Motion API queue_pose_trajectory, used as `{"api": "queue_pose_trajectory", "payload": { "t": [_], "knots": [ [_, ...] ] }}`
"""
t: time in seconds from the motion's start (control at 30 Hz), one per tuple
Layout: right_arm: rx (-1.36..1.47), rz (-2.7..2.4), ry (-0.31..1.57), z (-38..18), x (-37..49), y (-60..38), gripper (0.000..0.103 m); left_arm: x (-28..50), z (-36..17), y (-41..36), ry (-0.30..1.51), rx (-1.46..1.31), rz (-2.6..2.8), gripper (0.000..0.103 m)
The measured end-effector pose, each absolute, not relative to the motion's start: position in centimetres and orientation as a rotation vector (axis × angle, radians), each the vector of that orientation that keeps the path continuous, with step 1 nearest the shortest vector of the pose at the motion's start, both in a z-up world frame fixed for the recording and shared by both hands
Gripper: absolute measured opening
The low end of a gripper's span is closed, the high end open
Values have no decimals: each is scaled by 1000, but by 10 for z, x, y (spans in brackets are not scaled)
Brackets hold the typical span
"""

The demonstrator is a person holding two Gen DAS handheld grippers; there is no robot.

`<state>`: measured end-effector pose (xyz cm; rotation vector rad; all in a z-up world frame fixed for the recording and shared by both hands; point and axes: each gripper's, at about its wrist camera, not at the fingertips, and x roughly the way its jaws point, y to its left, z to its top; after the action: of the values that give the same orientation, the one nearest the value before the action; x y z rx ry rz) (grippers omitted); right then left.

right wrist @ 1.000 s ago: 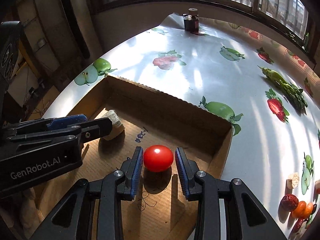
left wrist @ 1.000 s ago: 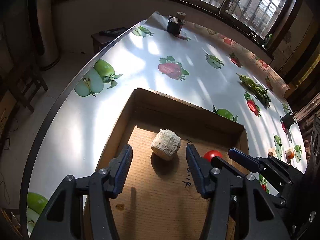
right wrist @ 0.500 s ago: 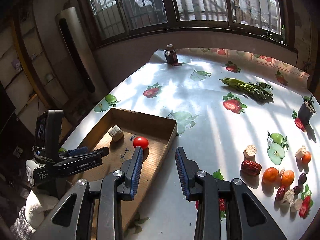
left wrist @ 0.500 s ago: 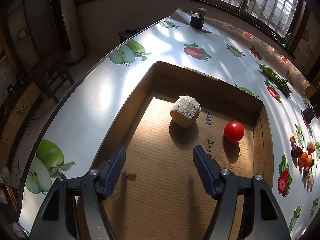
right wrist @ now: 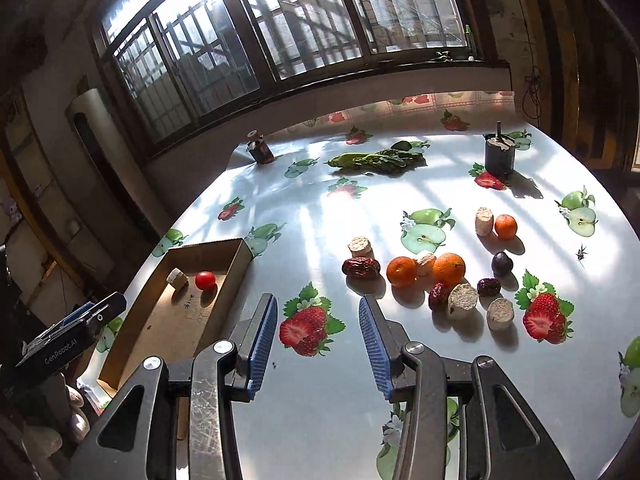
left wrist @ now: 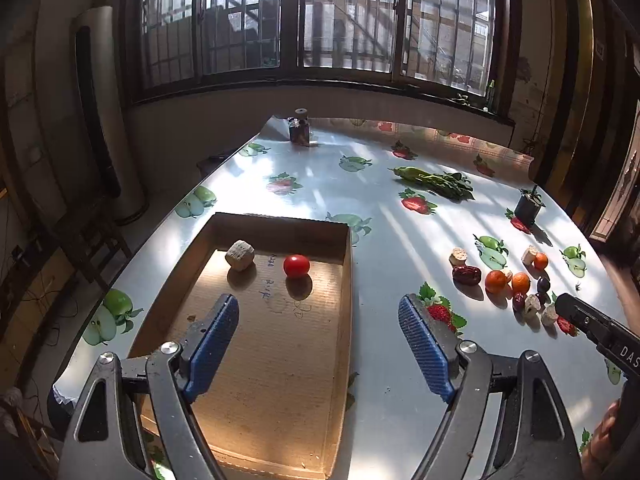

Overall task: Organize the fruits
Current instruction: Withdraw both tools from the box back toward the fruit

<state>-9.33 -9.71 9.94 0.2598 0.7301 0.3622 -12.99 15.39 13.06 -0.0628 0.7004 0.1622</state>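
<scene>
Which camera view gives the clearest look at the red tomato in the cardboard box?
The left wrist view: the tomato sits near the frame's middle, large and unobstructed on the cardboard box floor beside a beige chunk. The right wrist view shows the tomato much smaller, far off to the left.

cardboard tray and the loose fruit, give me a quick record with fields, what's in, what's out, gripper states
tray: cardboard tray, on the table's left side
in tray: red tomato and a beige chunk, apart from each other
outside, on table: oranges, red dates, dark plum, more beige chunks
left gripper: jaws opening, nothing between them
right gripper: jaws opening, nothing between them
also there: leafy greens
</scene>
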Motion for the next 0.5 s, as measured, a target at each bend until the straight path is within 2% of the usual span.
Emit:
{"api": "queue_pose_trajectory", "payload": {
  "t": [0.23,0.5],
  "knots": [
    [297,309,736,84,-107,-136,46,-127,131,112,706,27,140,82],
    [329,282,754,74,-102,-160,46,-122,123,101,724,68,162,82]
  ]
}}
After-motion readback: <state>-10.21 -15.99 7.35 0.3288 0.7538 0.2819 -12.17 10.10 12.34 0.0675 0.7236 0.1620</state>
